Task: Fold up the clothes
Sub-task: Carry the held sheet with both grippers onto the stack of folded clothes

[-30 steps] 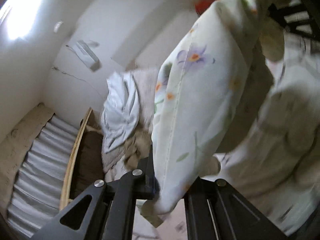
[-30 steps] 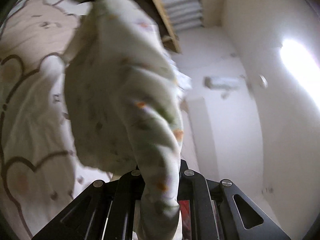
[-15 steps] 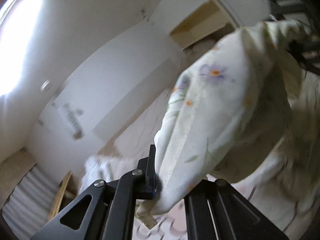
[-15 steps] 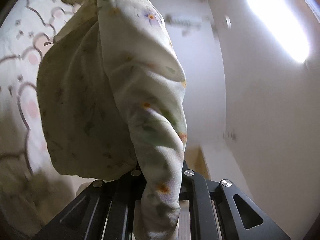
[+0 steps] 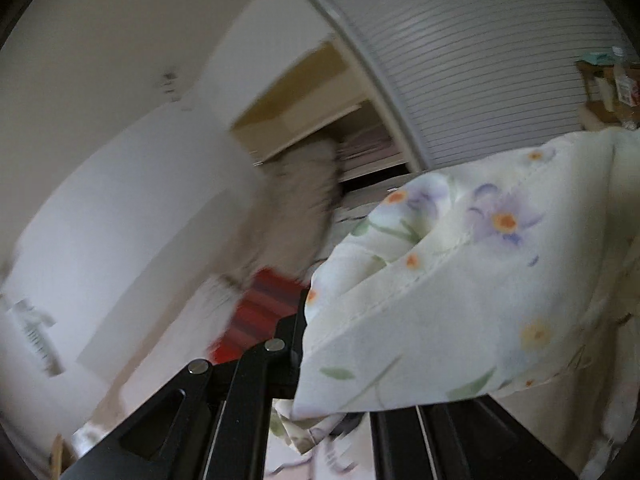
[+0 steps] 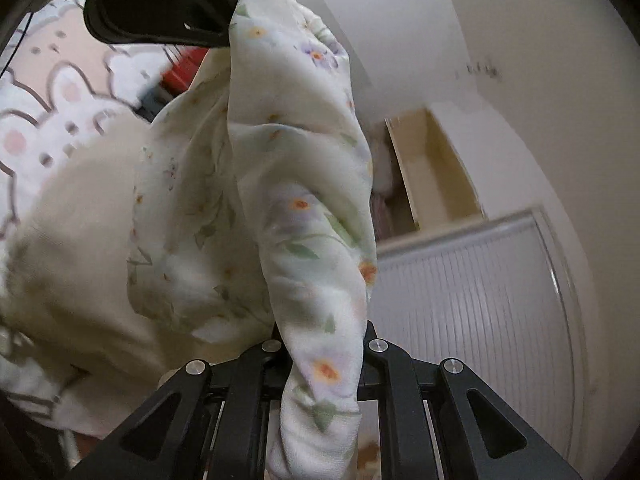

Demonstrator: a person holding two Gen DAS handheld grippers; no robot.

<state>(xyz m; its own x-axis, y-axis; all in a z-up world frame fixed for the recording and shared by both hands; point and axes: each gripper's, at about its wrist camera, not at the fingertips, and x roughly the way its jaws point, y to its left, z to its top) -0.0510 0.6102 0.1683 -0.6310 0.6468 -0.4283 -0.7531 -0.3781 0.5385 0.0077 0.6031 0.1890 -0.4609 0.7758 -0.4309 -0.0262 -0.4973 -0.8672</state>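
Observation:
A cream floral garment (image 5: pixel 460 288) with purple and orange flowers hangs in the air between both grippers. My left gripper (image 5: pixel 316 364) is shut on one edge of it, and the cloth drapes off to the right. In the right wrist view my right gripper (image 6: pixel 320 344) is shut on a bunched fold of the same floral garment (image 6: pixel 296 168). The cloth rises from there to the left gripper (image 6: pixel 224 28), which shows as a black shape at the top of that view. The rest of the garment sags to the left below it.
A bed cover with a rabbit print (image 6: pixel 52 120) lies below at the left. A red striped item (image 5: pixel 256 316) and a grey blurred pile (image 5: pixel 296 208) sit beyond the left gripper. White walls, a slatted shutter (image 5: pixel 492 60) and a wooden shelf recess (image 6: pixel 432 176) surround the scene.
Both grippers have swung fast across the room and risen, carrying the floral garment. The bed and ceiling light have left view; the shutter and shelf recess have come in.

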